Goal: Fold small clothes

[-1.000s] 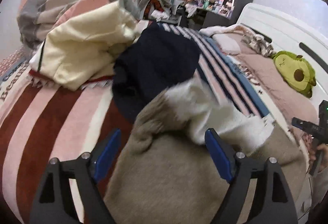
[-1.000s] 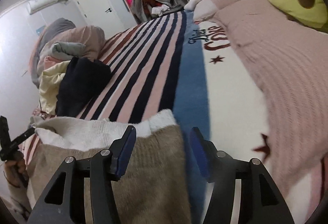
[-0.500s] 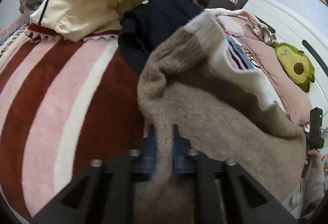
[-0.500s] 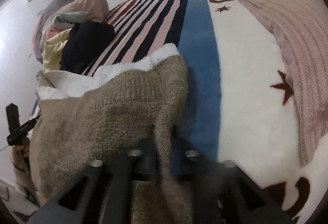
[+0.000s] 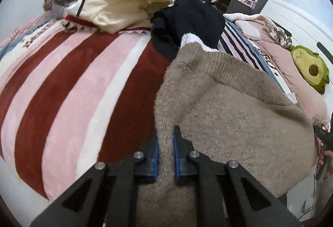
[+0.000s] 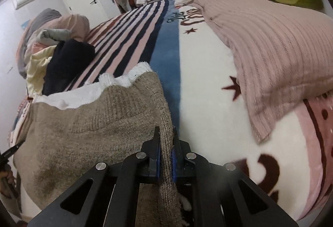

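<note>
Left gripper: our left gripper (image 5: 165, 143) has its jaws pinched tight on one edge of the fuzzy beige knitted sweater with white trim (image 5: 235, 114).
Sweater: it lies spread on the pink, red and white striped fleece blanket (image 5: 68, 89), between our two tools.
Right gripper: our right gripper (image 6: 165, 144) is clamped on the opposite edge of the sweater (image 6: 93, 123).
Waiting pile: a cream jacket (image 5: 127, 4) and a navy blue garment (image 5: 191, 19) sit unfolded beyond it.
Progress: we judge this early; both edges are gripped, no fold is finished, and the pile remains.
</note>
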Motion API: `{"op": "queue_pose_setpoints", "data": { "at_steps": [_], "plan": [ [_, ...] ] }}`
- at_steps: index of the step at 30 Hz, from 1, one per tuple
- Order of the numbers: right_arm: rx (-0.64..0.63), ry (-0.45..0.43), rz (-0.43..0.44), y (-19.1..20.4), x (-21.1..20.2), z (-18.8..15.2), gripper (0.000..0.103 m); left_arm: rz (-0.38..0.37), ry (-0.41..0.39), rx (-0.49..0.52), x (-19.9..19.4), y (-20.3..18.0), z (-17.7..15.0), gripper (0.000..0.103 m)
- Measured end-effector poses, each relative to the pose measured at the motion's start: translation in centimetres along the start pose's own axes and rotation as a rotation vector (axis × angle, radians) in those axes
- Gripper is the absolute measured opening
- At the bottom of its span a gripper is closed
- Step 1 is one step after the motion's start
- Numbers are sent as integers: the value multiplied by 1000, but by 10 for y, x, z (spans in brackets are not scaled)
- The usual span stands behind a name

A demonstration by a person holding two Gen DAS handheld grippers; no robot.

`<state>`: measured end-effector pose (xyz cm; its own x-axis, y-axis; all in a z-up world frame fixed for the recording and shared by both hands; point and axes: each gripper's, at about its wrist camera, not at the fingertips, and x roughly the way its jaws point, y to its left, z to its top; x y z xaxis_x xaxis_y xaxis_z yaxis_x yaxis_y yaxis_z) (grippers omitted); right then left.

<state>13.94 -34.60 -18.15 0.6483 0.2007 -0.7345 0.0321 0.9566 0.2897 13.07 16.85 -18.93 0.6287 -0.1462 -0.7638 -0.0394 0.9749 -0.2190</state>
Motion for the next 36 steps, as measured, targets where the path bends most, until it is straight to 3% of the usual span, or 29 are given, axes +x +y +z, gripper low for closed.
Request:
{"op": "queue_pose_setpoints", "data": {
  "at_steps": [2, 5, 6, 9, 11, 12, 14, 19, 22, 24, 30, 36],
  "plan": [
    [-5, 9, -8, 4, -3, 2, 6, 15, -6, -7, -4, 1, 0, 19],
    [-14, -26, -32, 6, -18, 6, 12, 2, -39, -30, -22, 9, -2, 46],
    [-11, -45, -29, 7, -26, 9, 19, -10, -49, -42, -28, 12, -2, 51],
    [-1, -87, 21, 13, -46, 14, 21, -69, -62, -88, -49, 21, -10, 61],
    [-13, -92, 74, 24, -54, 15, 21, -146, -46, -117, -54, 23, -17, 67],
    [-26, -92, 112, 34, -56, 13, 21, -210, -32, -148, -55, 24, -25, 67],
    [-59, -83, 183, 53, -58, 7, 21, -263, -18, -197, -57, 25, -38, 70],
    [-185, -41, 283, 106, -55, -16, 21, -309, 6, -282, -60, 25, -60, 70],
    [-256, -1, 359, 138, -49, -31, 21, -308, 6, -277, -66, 24, -66, 71],
    [-301, 28, 388, 154, -44, -40, 21, -315, 14, -290, -68, 28, -69, 77],
    [-446, 62, 353, 192, -32, -63, 22, -421, 78, -383, -48, 27, -86, 77],
    [-491, 105, 327, 198, -22, -66, 29, -502, 63, -437, -27, 15, -78, 77]
  ]
}}
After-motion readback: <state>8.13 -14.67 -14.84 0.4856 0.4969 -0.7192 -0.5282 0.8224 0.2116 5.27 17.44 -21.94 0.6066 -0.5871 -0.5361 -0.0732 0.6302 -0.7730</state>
